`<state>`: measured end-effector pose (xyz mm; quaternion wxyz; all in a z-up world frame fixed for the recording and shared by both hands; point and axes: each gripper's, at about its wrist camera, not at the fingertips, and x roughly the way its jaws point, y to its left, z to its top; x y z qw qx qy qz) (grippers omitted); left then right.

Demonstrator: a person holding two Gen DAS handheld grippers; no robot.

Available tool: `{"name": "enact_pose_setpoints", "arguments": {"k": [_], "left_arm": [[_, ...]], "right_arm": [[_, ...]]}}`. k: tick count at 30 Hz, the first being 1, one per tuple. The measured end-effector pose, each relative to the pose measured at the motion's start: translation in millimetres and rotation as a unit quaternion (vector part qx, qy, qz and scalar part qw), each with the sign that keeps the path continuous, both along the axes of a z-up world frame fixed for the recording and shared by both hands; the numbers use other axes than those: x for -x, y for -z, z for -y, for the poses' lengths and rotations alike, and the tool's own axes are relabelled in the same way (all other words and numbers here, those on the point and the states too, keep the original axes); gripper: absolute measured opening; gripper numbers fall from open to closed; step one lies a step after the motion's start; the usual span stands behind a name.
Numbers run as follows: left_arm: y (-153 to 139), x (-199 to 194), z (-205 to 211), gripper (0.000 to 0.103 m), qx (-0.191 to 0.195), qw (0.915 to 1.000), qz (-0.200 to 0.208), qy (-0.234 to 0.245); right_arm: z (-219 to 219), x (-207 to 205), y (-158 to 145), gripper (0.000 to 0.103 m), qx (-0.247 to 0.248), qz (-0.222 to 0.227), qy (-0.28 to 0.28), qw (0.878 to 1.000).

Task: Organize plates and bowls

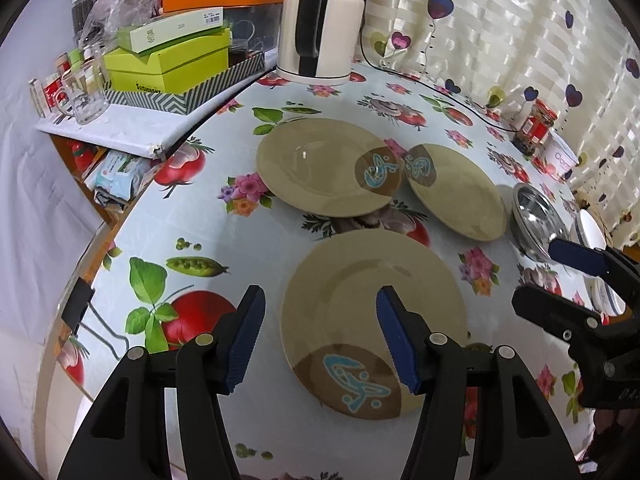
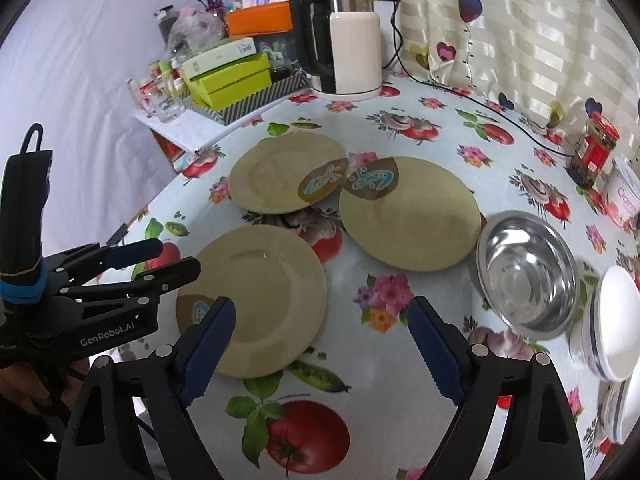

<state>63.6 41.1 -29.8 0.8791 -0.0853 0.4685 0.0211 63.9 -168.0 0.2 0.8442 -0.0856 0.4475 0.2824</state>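
Note:
Three tan plates with a brown patch and blue motif lie on the flowered tablecloth: a near plate (image 1: 360, 320) (image 2: 260, 300), a far left plate (image 1: 320, 164) (image 2: 280, 180) and a far right plate (image 1: 460, 192) (image 2: 412, 216). A steel bowl (image 2: 528, 276) (image 1: 536, 220) sits right of them, and a white bowl (image 2: 612, 328) beside it. My left gripper (image 1: 320, 336) is open and empty, hovering over the near plate's left part. My right gripper (image 2: 320, 348) is open and empty, above the cloth just right of the near plate.
A white and black kettle (image 2: 348, 40) (image 1: 320, 24) with its cord stands at the back. Stacked green boxes (image 1: 168, 64) and glasses (image 1: 84, 92) sit on a side shelf at the left. A red-lidded jar (image 2: 592, 152) and white tub (image 2: 624, 192) stand at right by the curtain.

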Motion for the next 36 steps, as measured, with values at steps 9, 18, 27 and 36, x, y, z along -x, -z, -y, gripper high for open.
{"name": "enact_pose_setpoints", "arguments": {"k": [9,18,27,36], "left_arm": [[-4.6,-21.0,-18.9,0.059,0.010,0.9998,0.010,-0.011],[3.6,-46.1,-37.3,0.059,0.039,0.9990,0.007,-0.018],[18.5,-72.8,-58.7,0.055,0.061,0.9973,0.006,-0.041],[35.2,-91.5,-71.8,0.049,0.082,0.9949,-0.003,-0.059]], "right_arm": [[-14.0,-31.9,-8.0,0.075,-0.004,0.005,-0.014,1.000],[-35.7,-67.9,-7.1,0.061,-0.010,-0.003,-0.029,1.000],[-61.0,-111.1,9.8,0.048,-0.008,-0.026,-0.042,0.999],[-78.3,-153.7,24.2,0.042,-0.006,-0.039,-0.041,0.998]]}}
